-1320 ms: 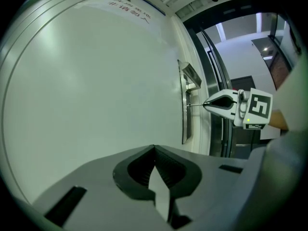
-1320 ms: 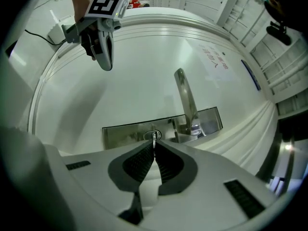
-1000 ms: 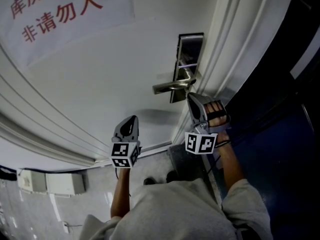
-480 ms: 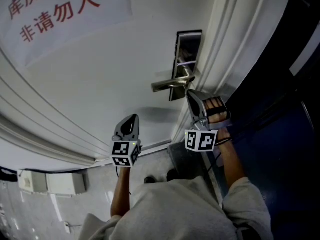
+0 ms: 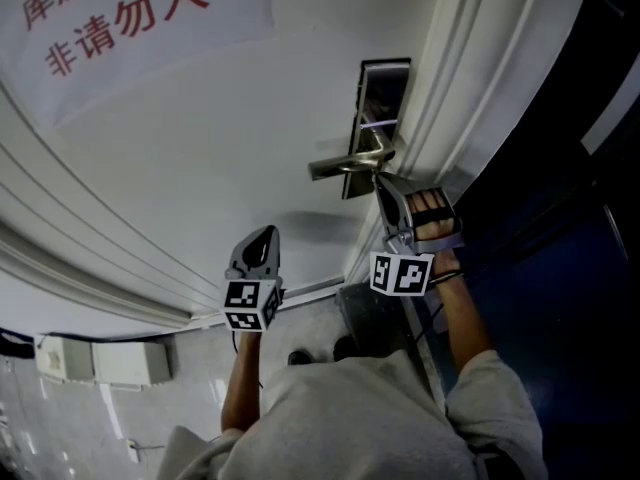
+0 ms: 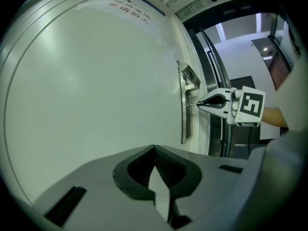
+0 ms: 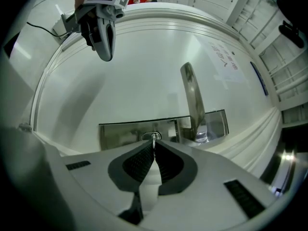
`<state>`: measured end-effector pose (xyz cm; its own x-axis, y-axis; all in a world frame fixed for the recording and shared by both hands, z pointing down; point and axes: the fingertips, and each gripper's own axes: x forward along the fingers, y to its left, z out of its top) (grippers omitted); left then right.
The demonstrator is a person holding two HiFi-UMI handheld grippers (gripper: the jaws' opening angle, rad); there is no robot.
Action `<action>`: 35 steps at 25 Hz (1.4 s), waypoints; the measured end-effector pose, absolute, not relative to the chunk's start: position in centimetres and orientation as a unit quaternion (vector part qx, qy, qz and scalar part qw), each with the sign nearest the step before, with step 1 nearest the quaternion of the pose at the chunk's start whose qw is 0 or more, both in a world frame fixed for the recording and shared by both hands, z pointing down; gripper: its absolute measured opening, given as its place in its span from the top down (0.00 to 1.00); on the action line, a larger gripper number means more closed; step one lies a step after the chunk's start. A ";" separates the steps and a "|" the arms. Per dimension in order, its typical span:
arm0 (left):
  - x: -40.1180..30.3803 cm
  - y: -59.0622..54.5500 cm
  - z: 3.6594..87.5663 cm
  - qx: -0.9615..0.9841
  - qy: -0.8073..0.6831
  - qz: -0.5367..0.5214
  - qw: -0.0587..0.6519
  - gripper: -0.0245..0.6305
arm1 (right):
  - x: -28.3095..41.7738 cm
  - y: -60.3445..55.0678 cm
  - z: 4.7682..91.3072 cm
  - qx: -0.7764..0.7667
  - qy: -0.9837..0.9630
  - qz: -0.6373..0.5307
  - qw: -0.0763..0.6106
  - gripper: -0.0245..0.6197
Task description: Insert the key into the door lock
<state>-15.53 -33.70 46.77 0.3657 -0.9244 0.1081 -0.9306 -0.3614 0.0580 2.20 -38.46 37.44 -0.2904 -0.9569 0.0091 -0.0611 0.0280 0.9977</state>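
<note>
1. Right gripper [image 7: 154, 147]: jaws pressed together on the key [image 7: 154, 138]. The thin metal blade pokes out past the tips, lower centre of the right gripper view.
2. The key tip sits right at the keyhole [image 7: 151, 135] in the lock plate [image 7: 120, 133], the steel strip across the middle of that view. It is touching or just entering. I cannot tell how deep the blade is.
3. In the left gripper view, centre right, the key shows as a thin line bridging the gripper tip and the plate. The gripper looks roughly level.
4. Door handle [image 7: 191, 93]: rises from the plate just right of the key, clear of the jaws, untouched.
5. Left gripper [image 6: 155, 150]: jaws closed on each other with nothing between them. It hovers in front of the bare door panel [image 5: 200, 148], well to the left of the lock in the head view, and looks idle.
6. Further out: a red-lettered notice [image 5: 110, 23] sits upper left in the head view. The door frame mouldings [image 5: 470, 78] run down the right, with a dark opening beyond.
7. Progress, my read: the key is gripped, lined up and brought to the keyhole, so that part looks done. What is left is pushing the blade fully home, maybe with a small wiggle to seat it. The task asks for no turning.
8. Risk, my guess: the blade is thin and the slot small. A slight tilt could jam it or make the key slip in the pads.
</note>
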 end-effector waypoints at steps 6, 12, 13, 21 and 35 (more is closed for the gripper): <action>-16.0 -33.6 46.9 0.822 -0.566 0.029 0.056 0.94 | 1.8 -39.0 37.5 0.433 -0.581 -0.554 0.410 0.92; -16.1 -33.4 47.3 0.821 -0.567 0.033 0.059 0.94 | 1.4 -39.9 37.5 0.432 -0.584 -0.554 0.406 0.92; -16.1 -33.4 47.3 0.821 -0.568 0.033 0.059 0.94 | 1.4 -40.1 37.5 0.432 -0.584 -0.555 0.406 0.92; -16.6 -33.4 47.1 0.817 -0.573 0.034 0.058 0.94 | 1.1 -40.5 37.4 0.434 -0.589 -0.551 0.401 0.92; -15.5 -33.0 46.8 0.820 -0.568 0.036 0.053 0.94 | 1.2 -40.2 39.1 0.399 -0.603 -0.543 0.426 0.76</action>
